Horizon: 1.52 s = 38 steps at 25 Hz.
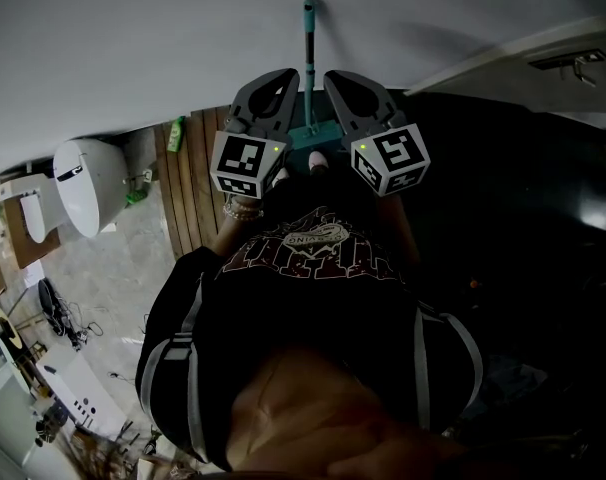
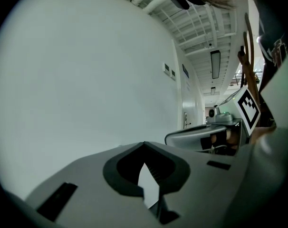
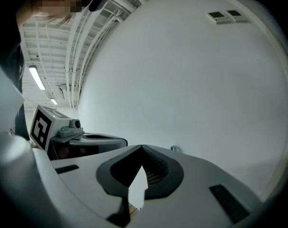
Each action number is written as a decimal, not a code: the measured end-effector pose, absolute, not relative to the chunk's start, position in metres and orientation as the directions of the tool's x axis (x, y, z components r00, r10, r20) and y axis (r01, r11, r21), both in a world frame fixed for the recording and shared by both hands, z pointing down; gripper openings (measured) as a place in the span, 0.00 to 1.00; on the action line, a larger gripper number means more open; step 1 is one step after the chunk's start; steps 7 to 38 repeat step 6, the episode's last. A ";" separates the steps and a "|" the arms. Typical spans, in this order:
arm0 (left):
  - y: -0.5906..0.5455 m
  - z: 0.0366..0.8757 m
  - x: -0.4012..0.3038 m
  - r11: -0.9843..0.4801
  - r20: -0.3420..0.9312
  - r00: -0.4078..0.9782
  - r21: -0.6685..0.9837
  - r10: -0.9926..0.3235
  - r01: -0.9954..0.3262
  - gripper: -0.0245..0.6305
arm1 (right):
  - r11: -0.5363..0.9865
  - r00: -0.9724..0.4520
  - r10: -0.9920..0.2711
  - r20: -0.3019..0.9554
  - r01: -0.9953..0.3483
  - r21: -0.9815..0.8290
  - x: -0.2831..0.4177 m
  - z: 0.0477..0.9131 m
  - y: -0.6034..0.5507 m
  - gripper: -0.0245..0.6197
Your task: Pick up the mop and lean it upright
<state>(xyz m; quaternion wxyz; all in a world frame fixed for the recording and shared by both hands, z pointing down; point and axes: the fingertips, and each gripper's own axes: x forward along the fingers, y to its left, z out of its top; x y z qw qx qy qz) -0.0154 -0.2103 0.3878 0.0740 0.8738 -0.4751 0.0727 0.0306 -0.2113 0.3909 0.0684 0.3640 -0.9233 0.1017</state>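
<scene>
With left gripper (image 2: 145,145) and right gripper (image 3: 142,147) fingers together and empty, the unheld teal-handled mop (image 1: 309,58) beyond them could slide along the white wall (image 1: 133,48).

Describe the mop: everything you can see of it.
The mop has a teal grip at its top end, a thin darker shaft and a teal head at the bottom. It stands upright against the white wall, between the left gripper and the right gripper in the head view; neither holds it. Its underside is hidden.
</scene>
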 end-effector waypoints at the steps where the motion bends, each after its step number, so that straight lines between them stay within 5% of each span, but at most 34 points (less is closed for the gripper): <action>1: -0.210 0.388 -0.016 -0.537 0.197 0.537 0.061 -0.820 -0.841 0.10 | 0.715 -0.726 -0.657 0.200 -0.685 -0.137 0.030 0.391 -0.212 0.07; 38: -0.212 0.386 -0.017 -0.534 0.197 0.534 0.057 -0.822 -0.844 0.10 | 0.720 -0.731 -0.653 0.199 -0.680 -0.135 0.028 0.390 -0.214 0.07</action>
